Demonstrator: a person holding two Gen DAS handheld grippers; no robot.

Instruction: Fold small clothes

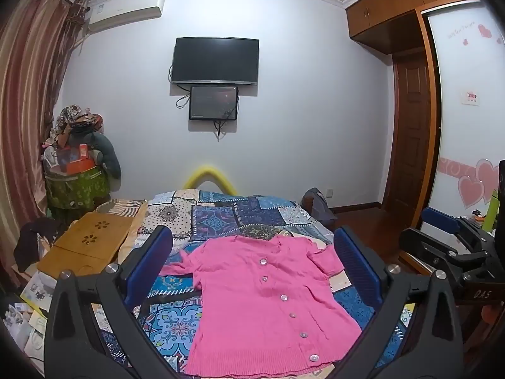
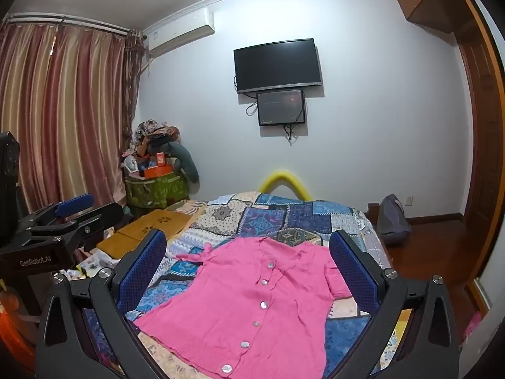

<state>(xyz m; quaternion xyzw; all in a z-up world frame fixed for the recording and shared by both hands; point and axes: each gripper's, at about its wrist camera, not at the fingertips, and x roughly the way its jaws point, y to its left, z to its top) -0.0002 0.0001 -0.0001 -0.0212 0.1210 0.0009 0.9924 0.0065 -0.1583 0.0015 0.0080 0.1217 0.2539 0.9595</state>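
Note:
A small pink knitted cardigan (image 1: 268, 303) with a row of pearly buttons lies spread flat, front up, on a patchwork quilt (image 1: 221, 214). It also shows in the right wrist view (image 2: 252, 303). My left gripper (image 1: 252, 237) is open and empty, held above the cardigan's near hem, its blue pads wide apart. My right gripper (image 2: 247, 237) is also open and empty, hovering above the same cardigan. Each gripper shows at the edge of the other's view: the right gripper (image 1: 442, 221) and the left gripper (image 2: 74, 205).
A wooden lap tray (image 1: 88, 246) lies on the bed's left side, with papers below it. A pile of bags and clothes (image 1: 79, 164) stands in the far left corner by the curtains. A wardrobe (image 1: 457, 126) and a wooden floor are to the right.

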